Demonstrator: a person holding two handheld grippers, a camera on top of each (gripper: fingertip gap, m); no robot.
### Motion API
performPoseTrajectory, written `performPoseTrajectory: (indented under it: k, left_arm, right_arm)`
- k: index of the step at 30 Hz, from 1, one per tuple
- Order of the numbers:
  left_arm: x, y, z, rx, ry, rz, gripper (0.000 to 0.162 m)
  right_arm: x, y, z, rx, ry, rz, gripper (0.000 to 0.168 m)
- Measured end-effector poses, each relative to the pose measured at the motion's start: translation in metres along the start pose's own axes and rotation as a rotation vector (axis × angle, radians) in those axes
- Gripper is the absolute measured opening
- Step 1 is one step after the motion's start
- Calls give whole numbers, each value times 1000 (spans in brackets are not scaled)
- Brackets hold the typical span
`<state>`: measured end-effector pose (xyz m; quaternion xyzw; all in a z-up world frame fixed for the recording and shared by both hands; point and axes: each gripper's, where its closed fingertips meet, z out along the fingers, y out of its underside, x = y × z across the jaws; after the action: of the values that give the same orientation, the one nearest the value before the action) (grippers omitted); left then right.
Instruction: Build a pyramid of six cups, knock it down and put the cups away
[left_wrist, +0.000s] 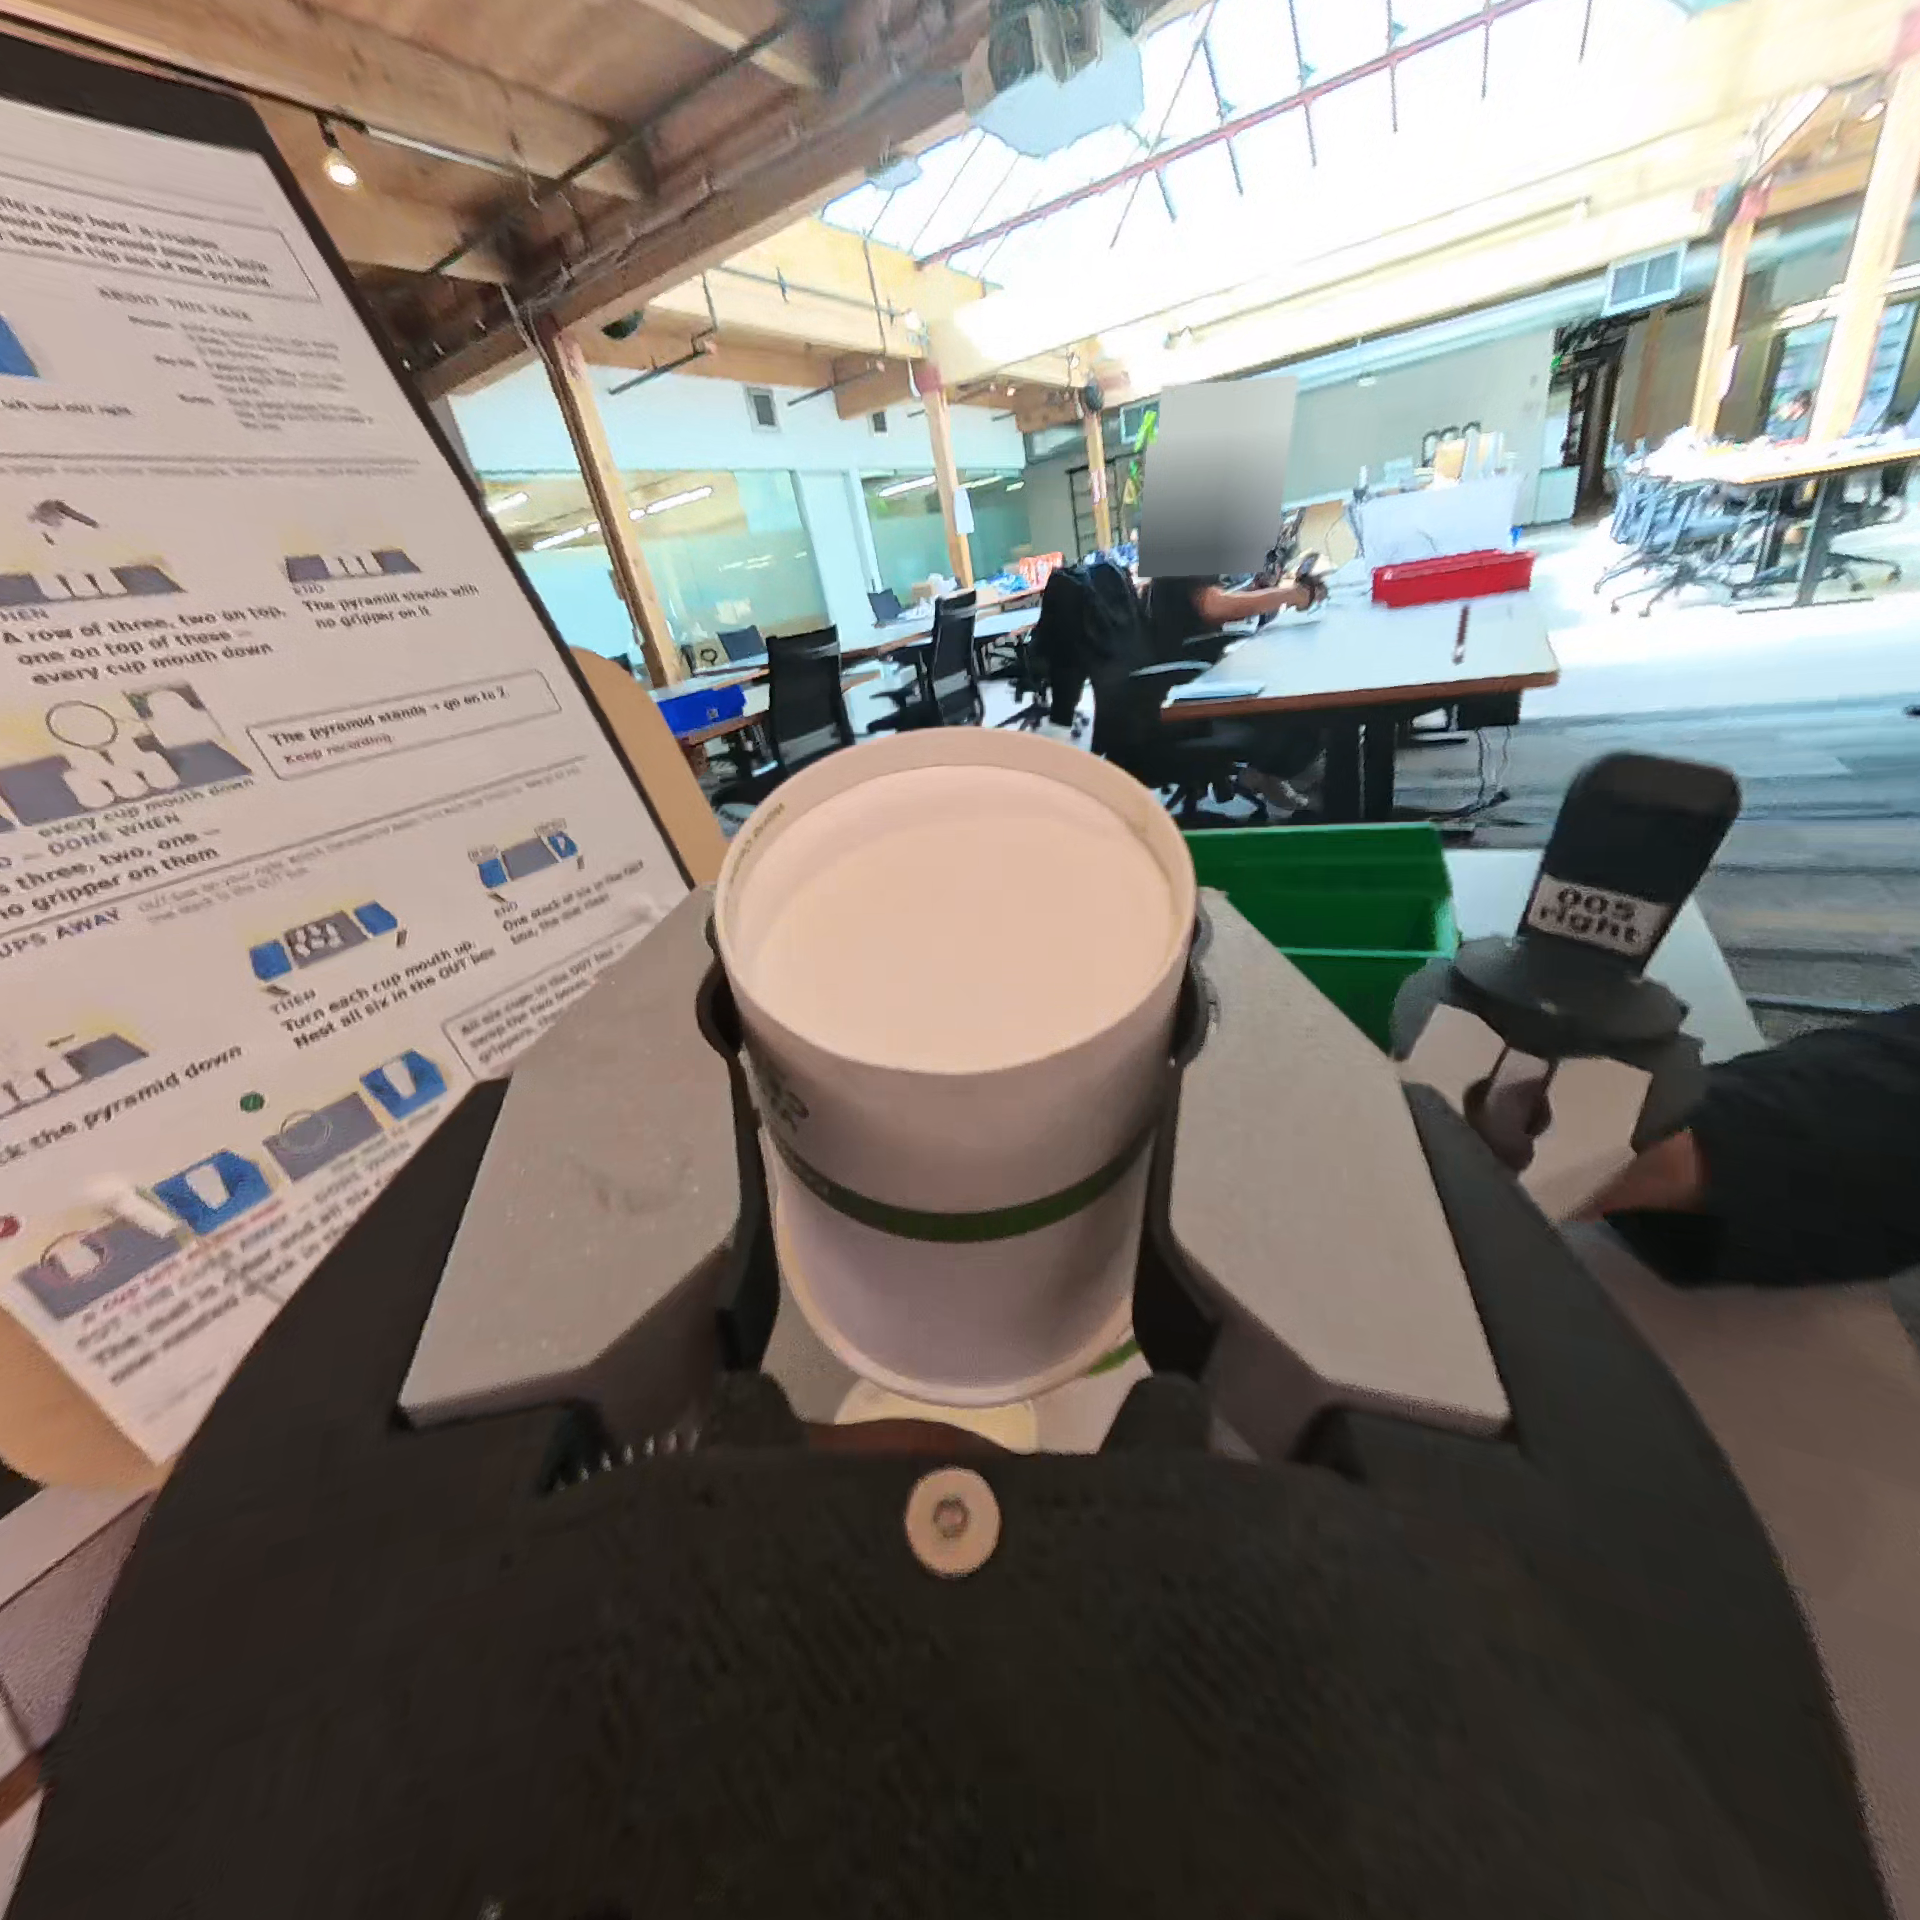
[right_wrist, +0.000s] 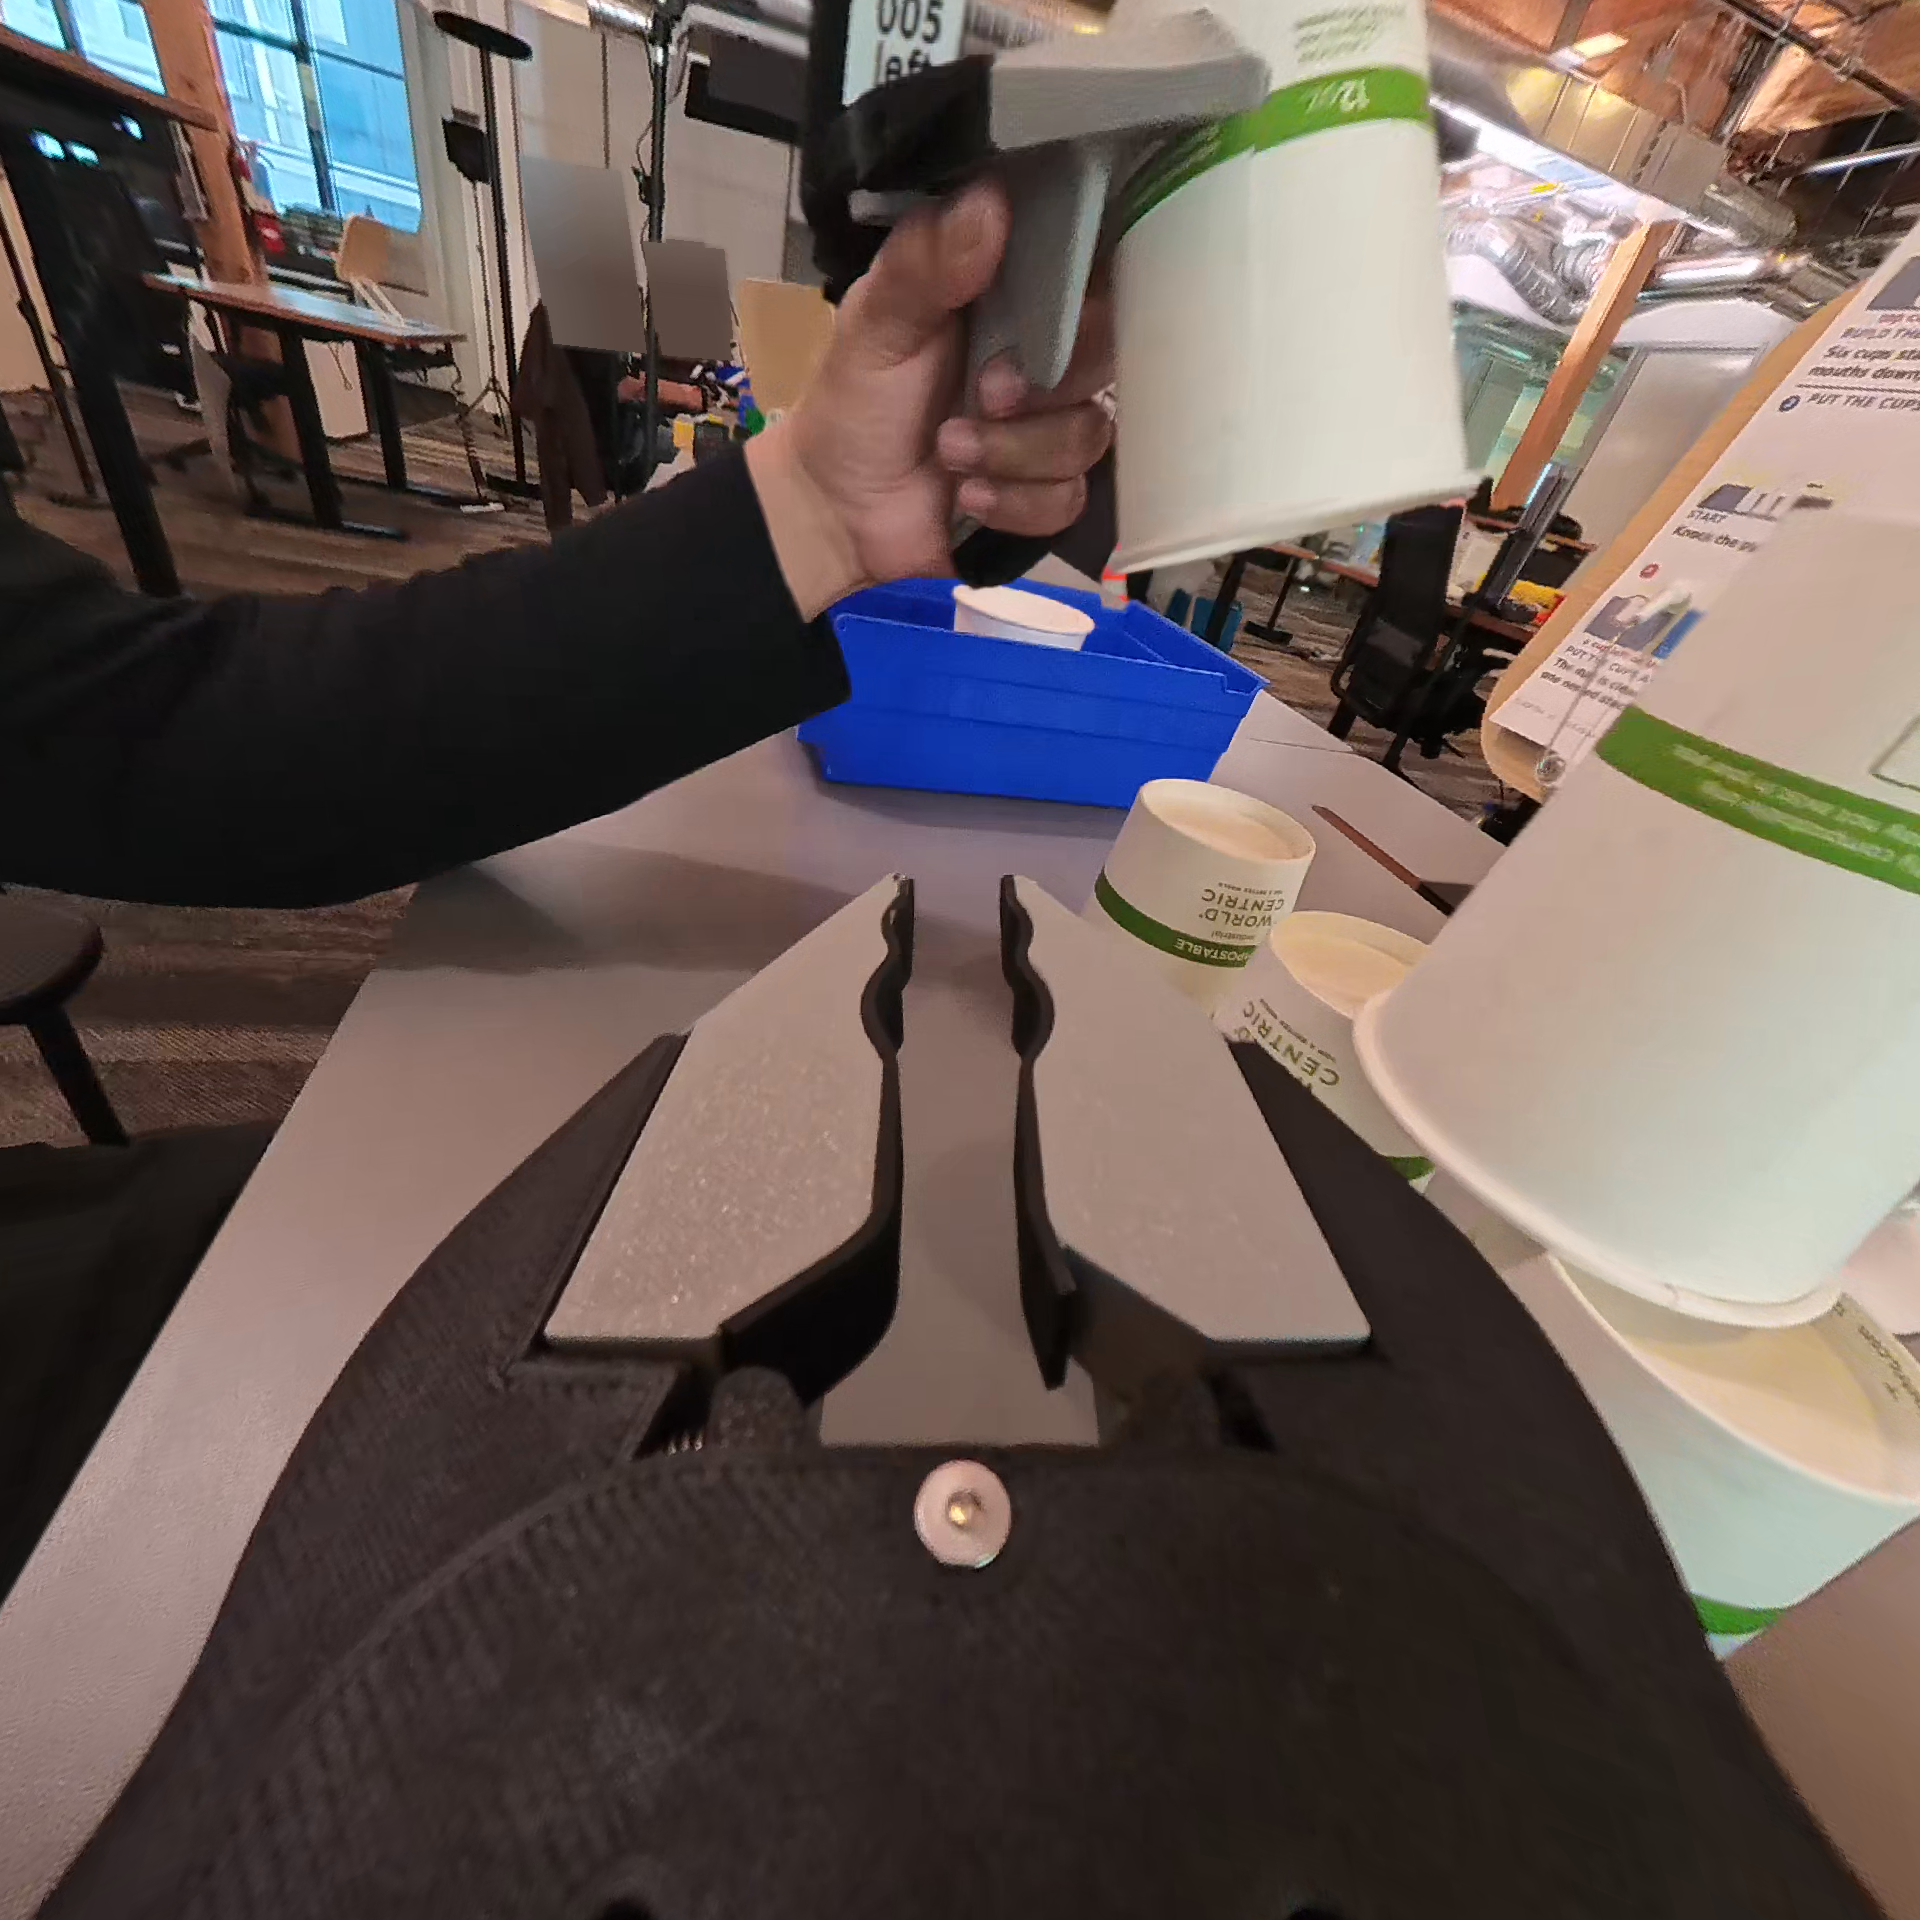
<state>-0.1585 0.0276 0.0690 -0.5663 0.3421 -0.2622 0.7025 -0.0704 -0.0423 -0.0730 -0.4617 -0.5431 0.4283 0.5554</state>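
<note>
While the left gripper clamps a white paper cup with a green band base-outward, raised off the grey table, the green plastic bin sits beyond.

Right wrist view: right gripper empty, jaws slightly apart, low over the table. Inverted cups already stacked at right; one more in the blue plastic bin. Looks like build phase. Next: set the held cup mouth-down, centred on the stack.

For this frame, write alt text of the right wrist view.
The empty right claw hovers slightly open over a grey table, beside mouth-down white paper cups. Ahead, the left claw holds another cup above a blue bin.
</note>
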Motion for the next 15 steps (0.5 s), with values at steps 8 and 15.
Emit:
performPoseTrajectory:
  k: [8, 15]
  left_arm:
    - [-19, -12, 28, -135, 93, -51, 83]
    - [-6, 9, 51, -176, 180, -75, 83]
  right_arm:
    - [0, 8, 3, -4, -29, 28, 16]
    - [4, 11, 4, -15, -11, 34, 16]
